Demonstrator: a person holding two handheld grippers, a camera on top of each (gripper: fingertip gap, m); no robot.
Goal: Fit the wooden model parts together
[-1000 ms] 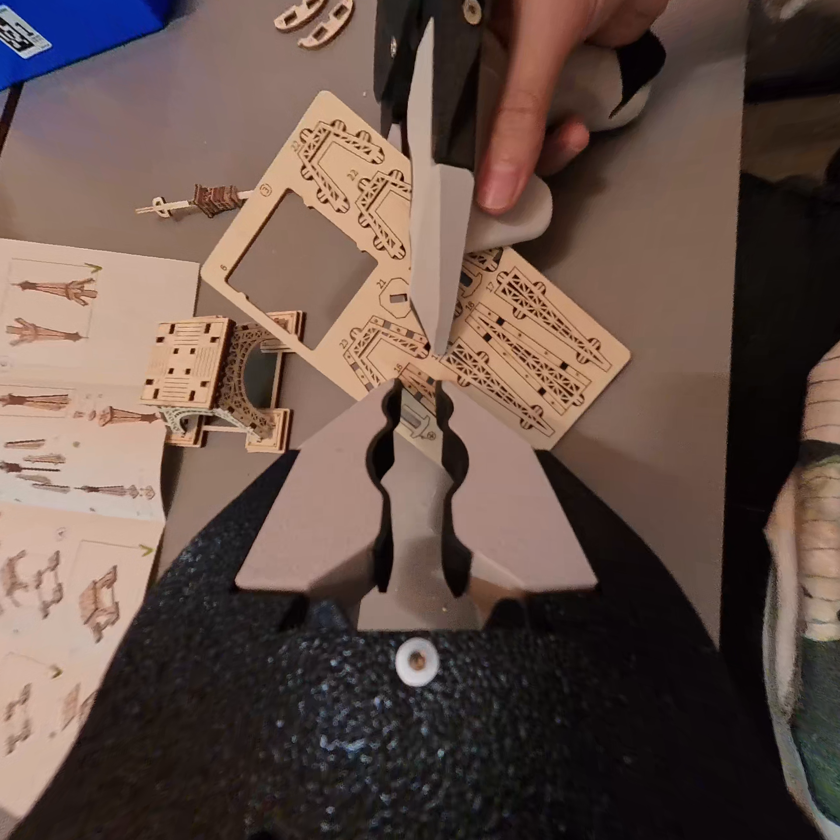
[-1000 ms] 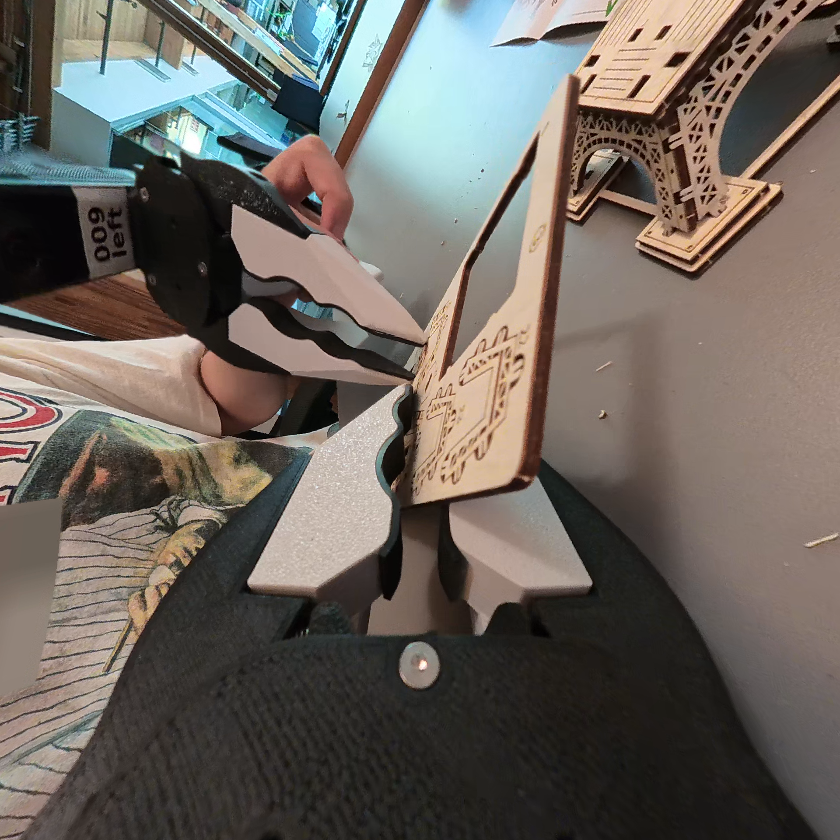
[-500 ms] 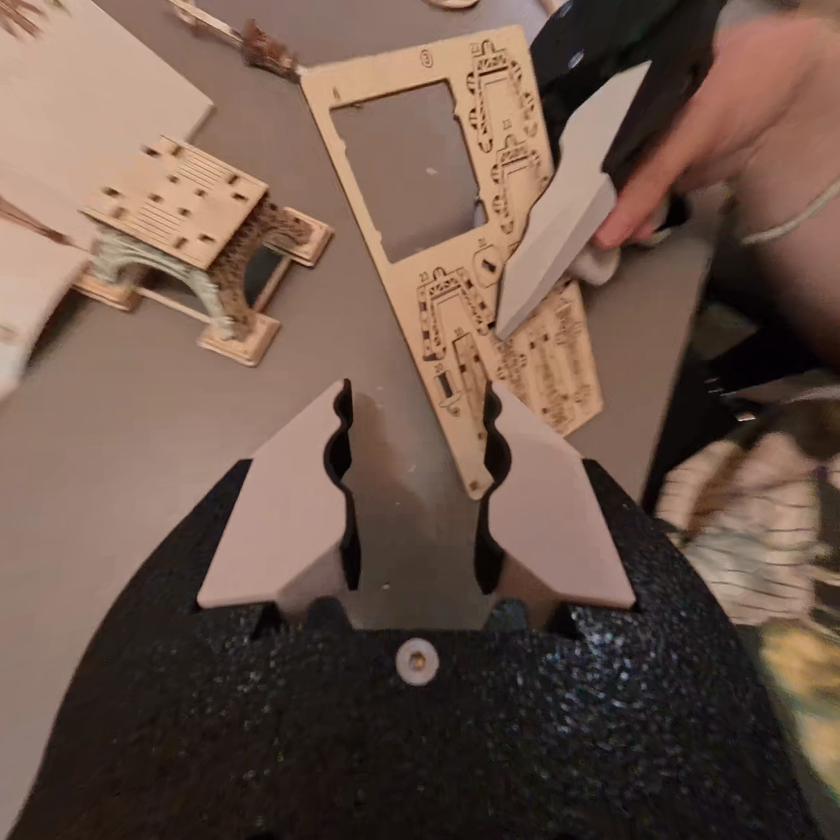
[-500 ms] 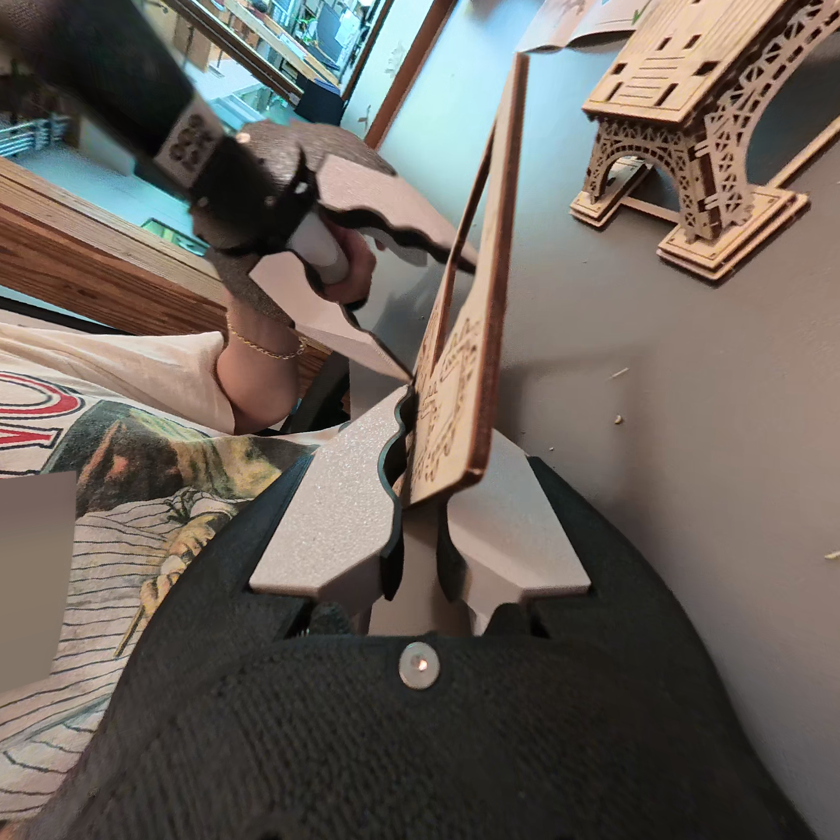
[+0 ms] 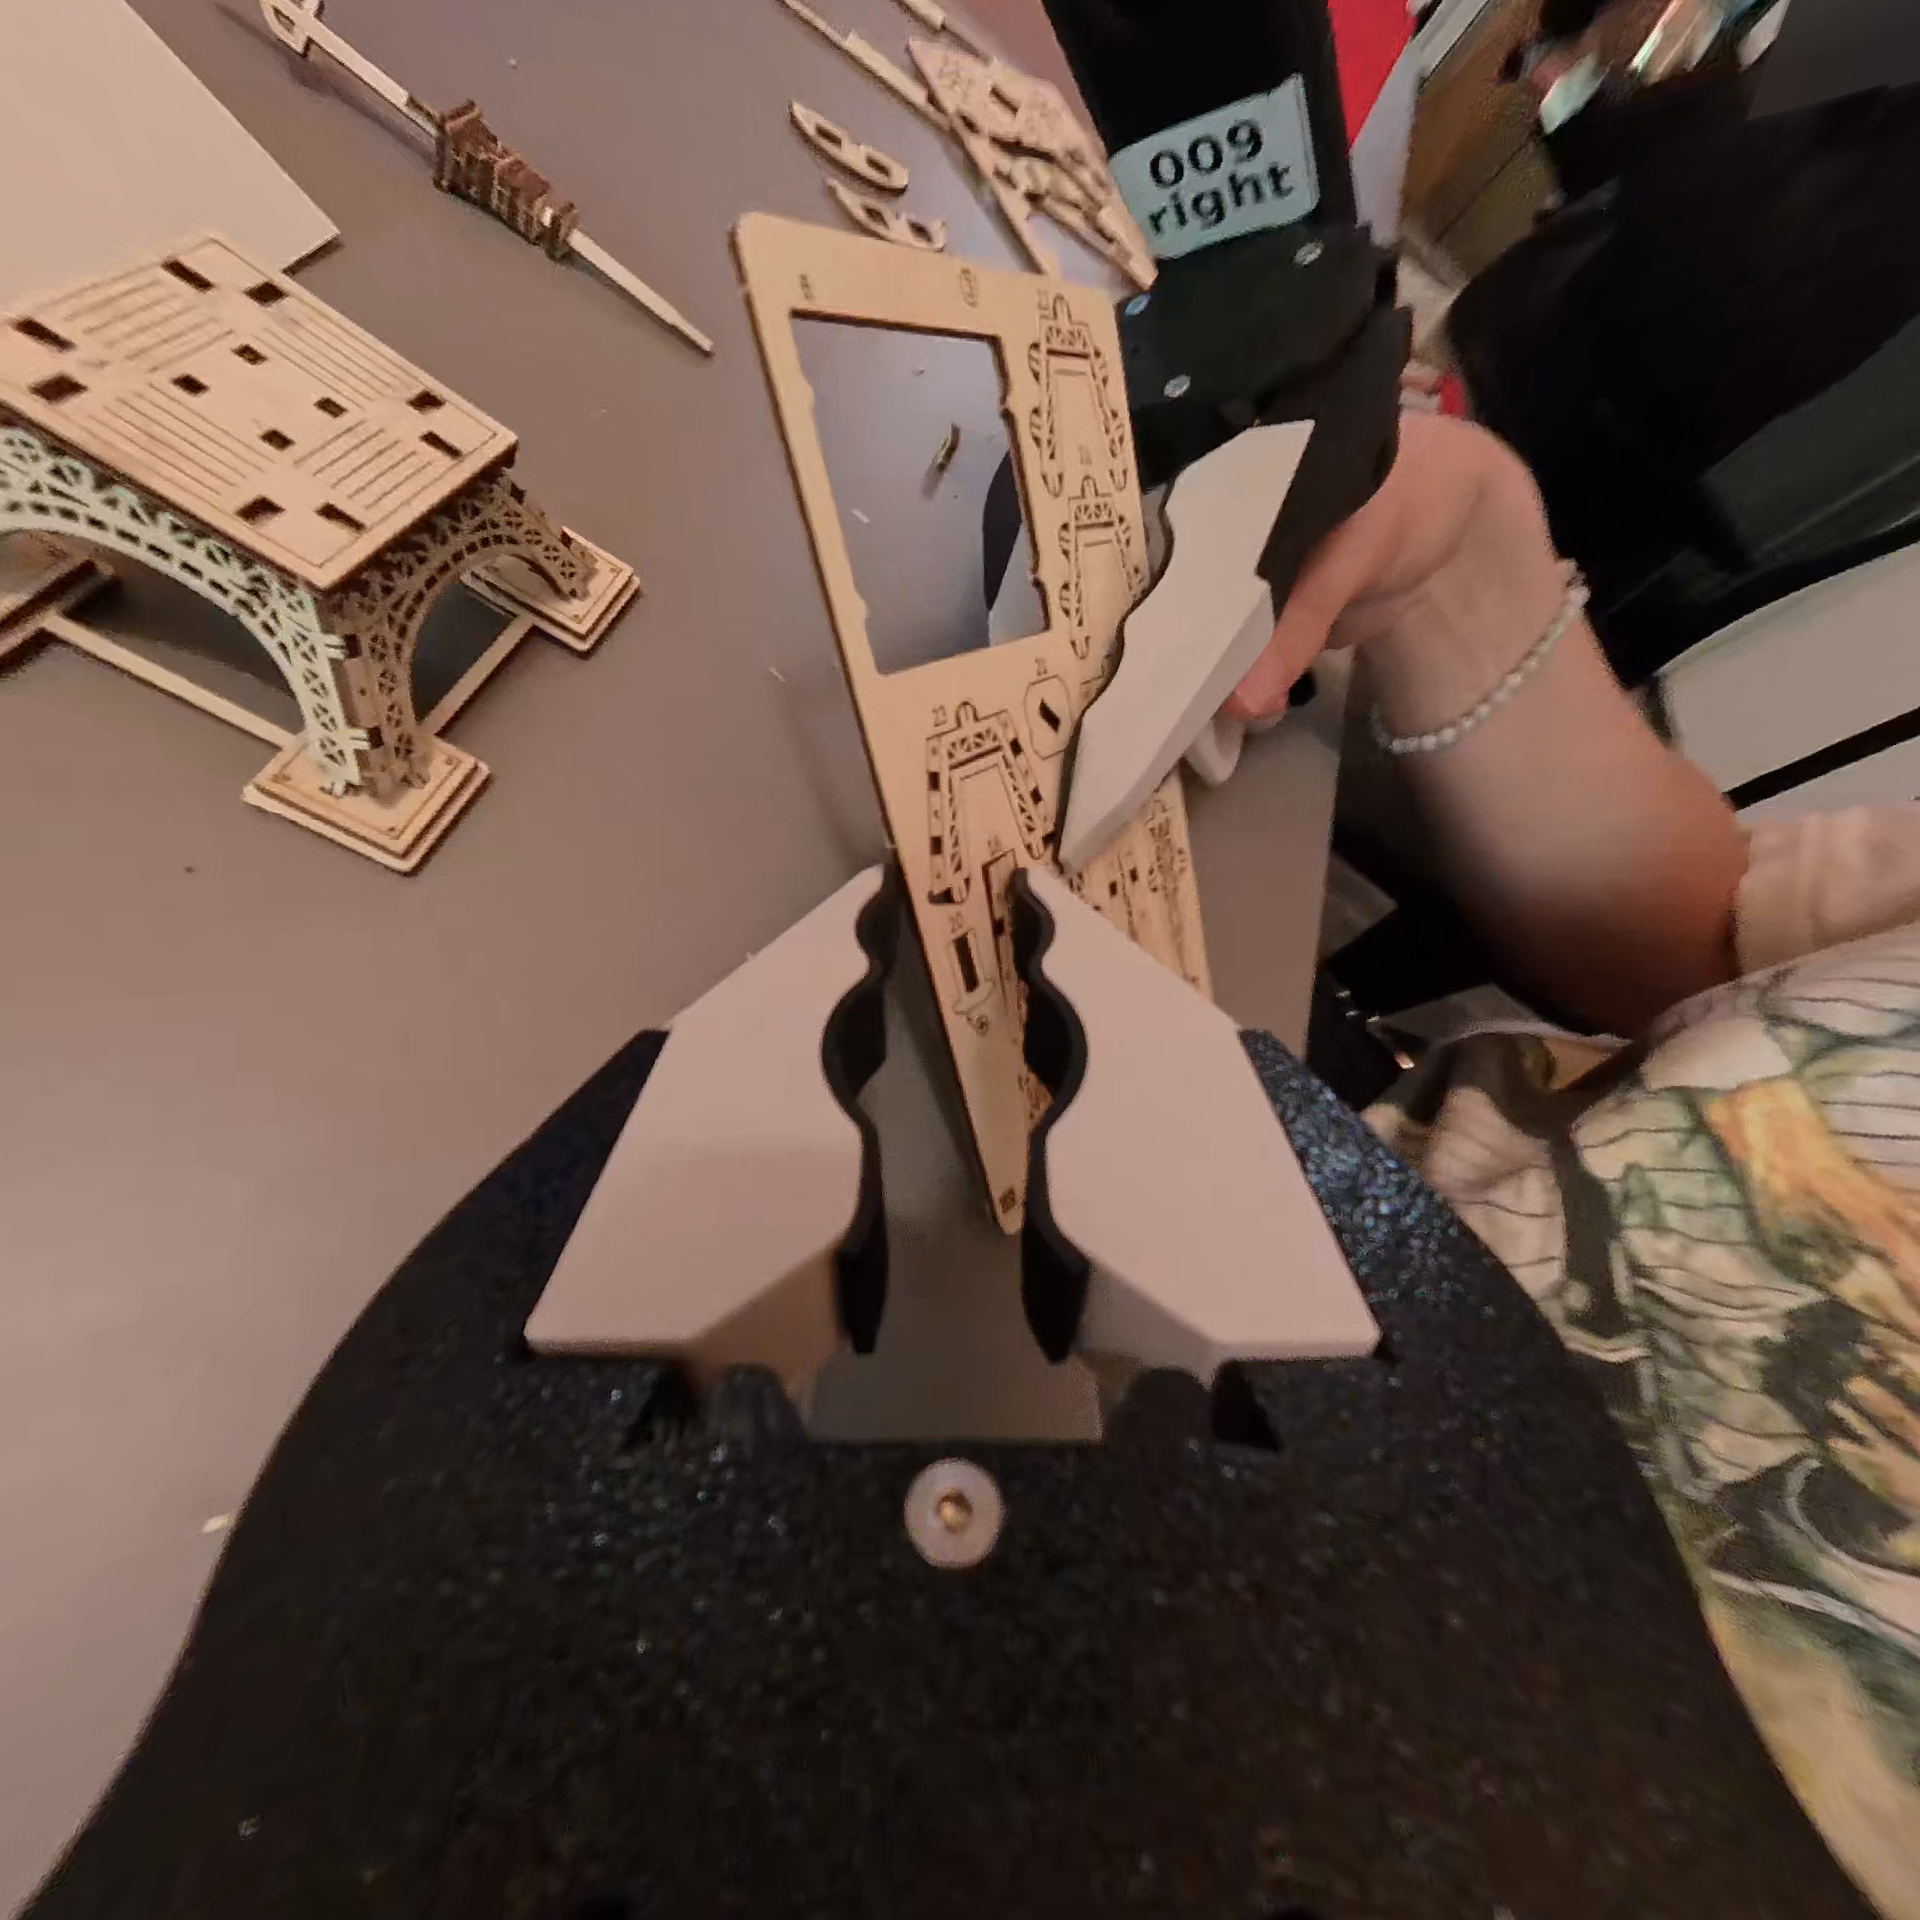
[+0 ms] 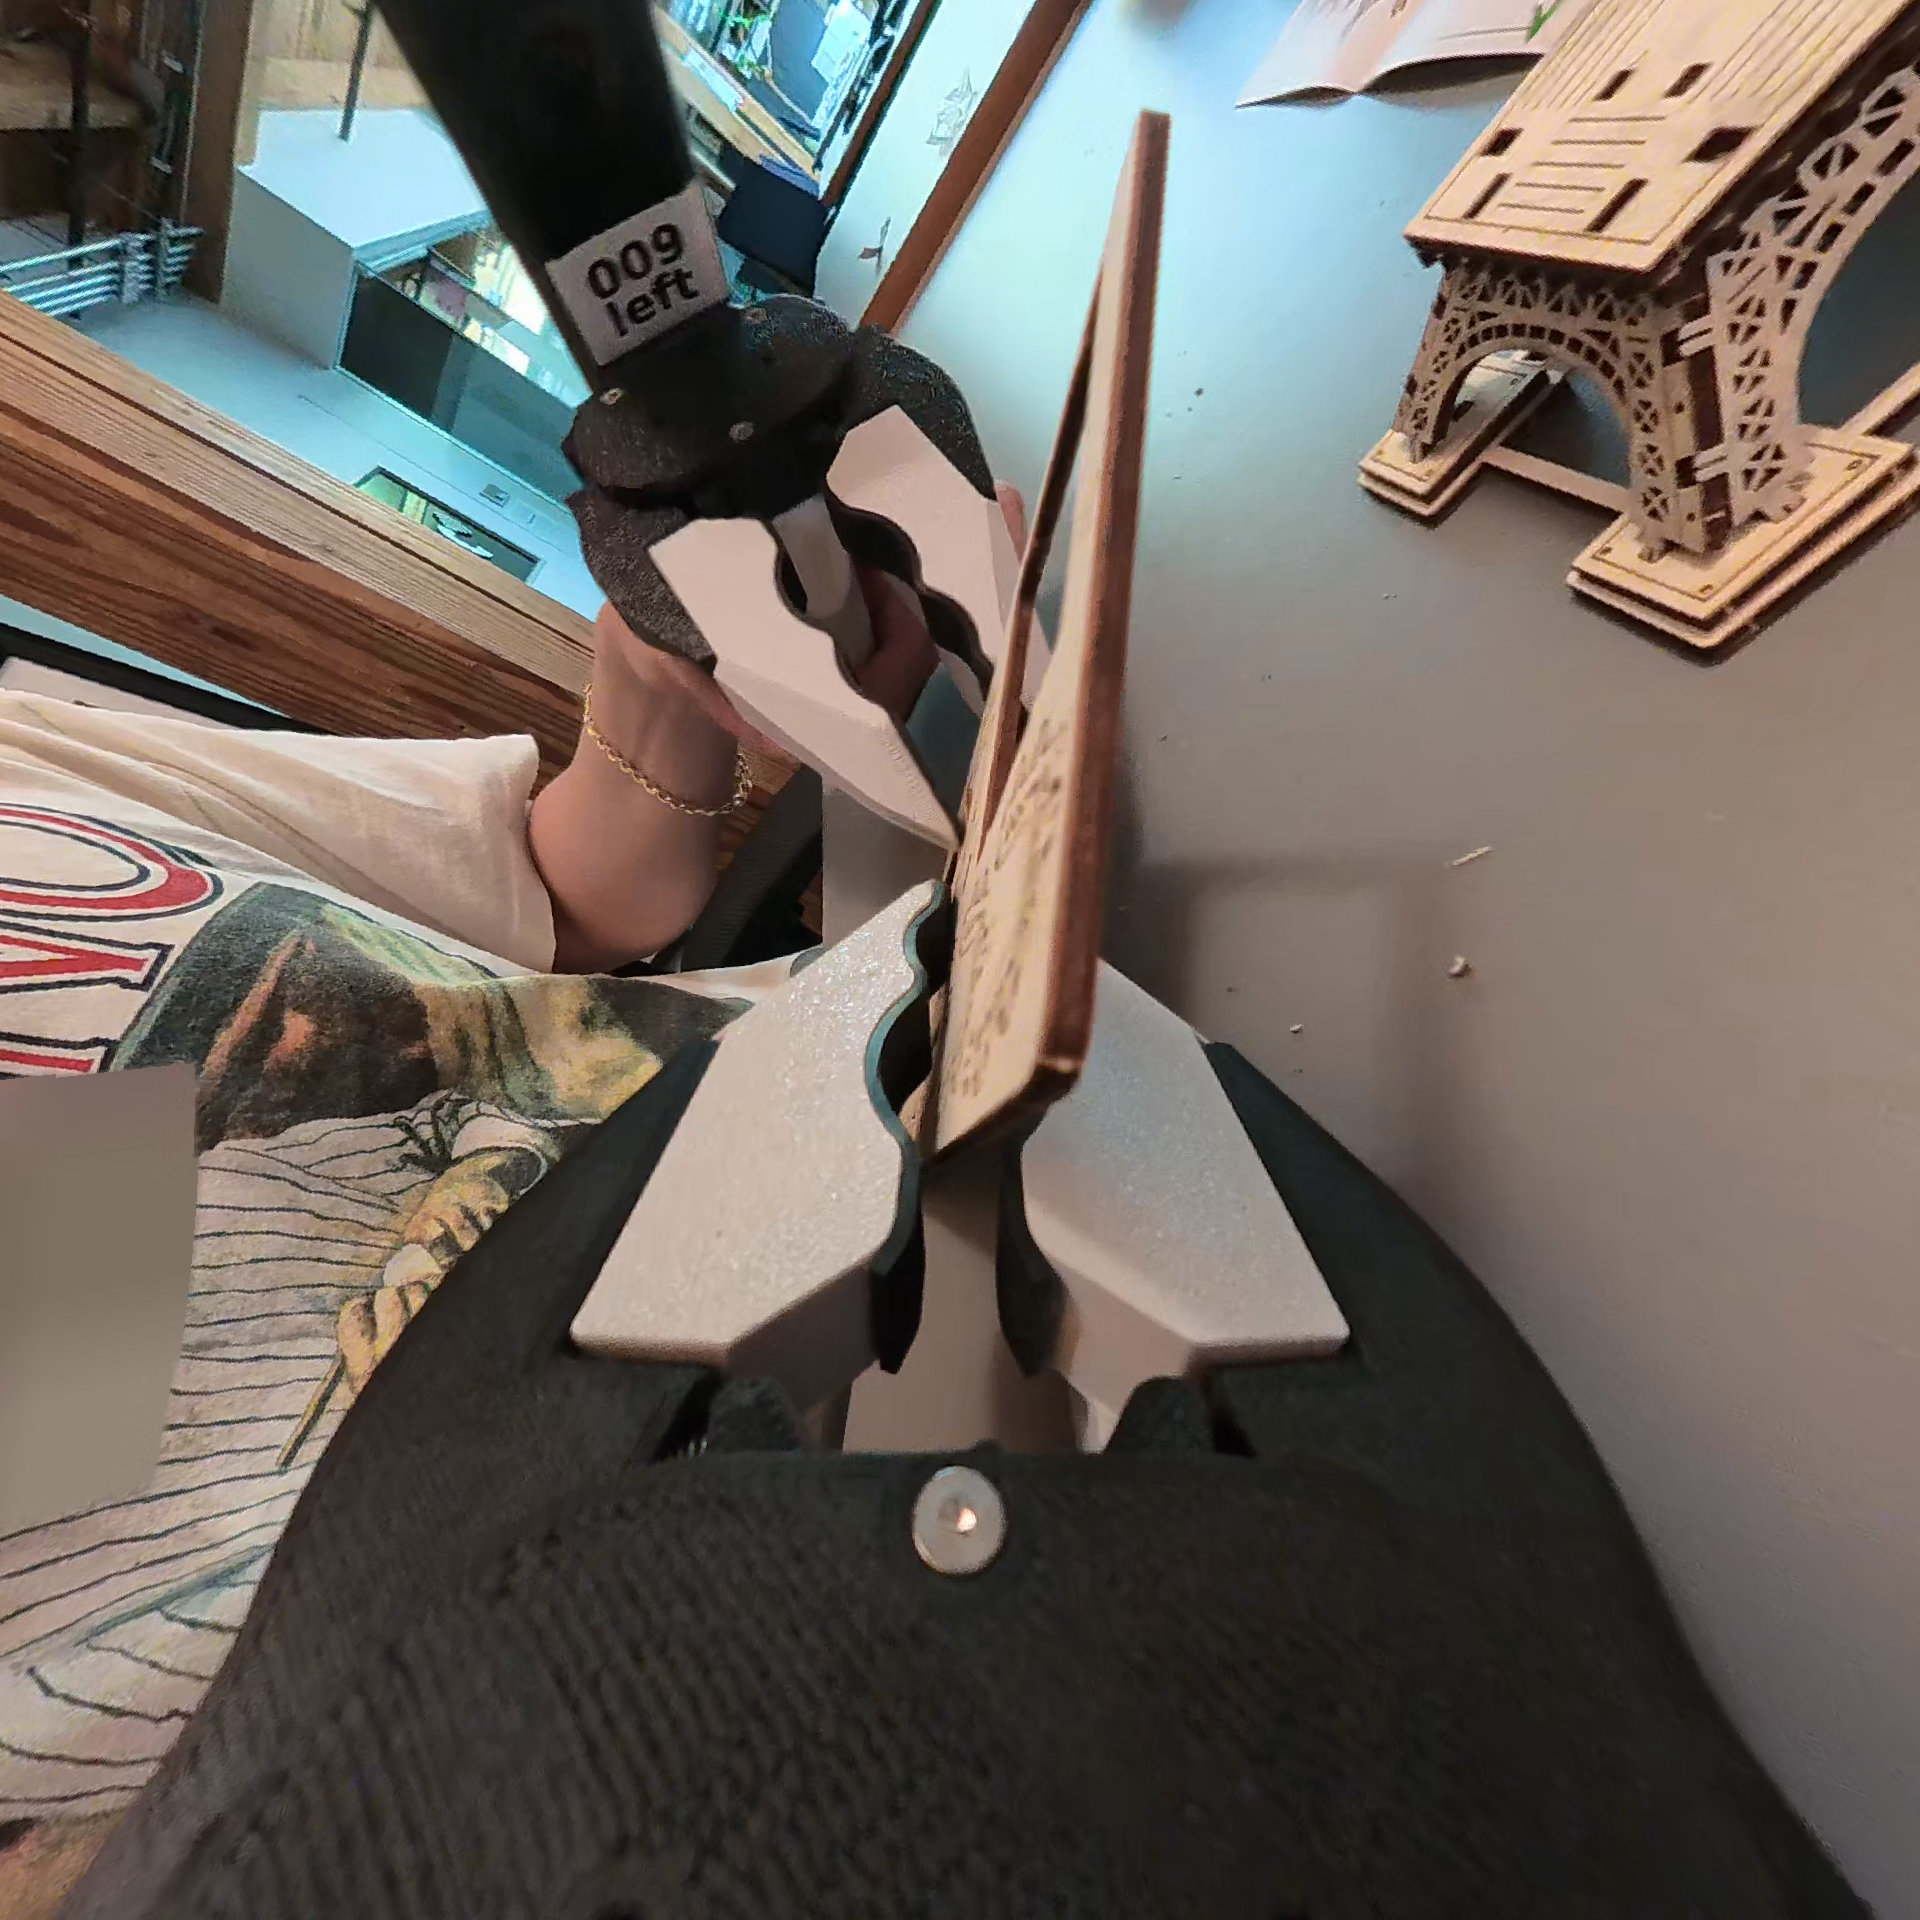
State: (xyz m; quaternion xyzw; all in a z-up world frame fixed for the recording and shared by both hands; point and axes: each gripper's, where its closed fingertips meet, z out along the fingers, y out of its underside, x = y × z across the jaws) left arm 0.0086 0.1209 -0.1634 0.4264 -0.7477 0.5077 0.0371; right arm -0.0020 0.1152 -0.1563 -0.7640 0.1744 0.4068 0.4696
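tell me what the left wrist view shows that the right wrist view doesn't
Only the left wrist view shows the flat face of the thin laser-cut wooden parts sheet with its rectangular cut-out, the thin wooden spire piece and the loose wooden cut-outs.

Only the right wrist view shows the folded paper instruction booklet and the sheet edge-on.

Both show the wooden arched tower base, the grey table and both grippers on the sheet.

Warm and dim in the left wrist view; cooler, brighter in the right. Soft shadows on the bench. Strong wide-angle bending at edges; blurred print shirt bottom right.
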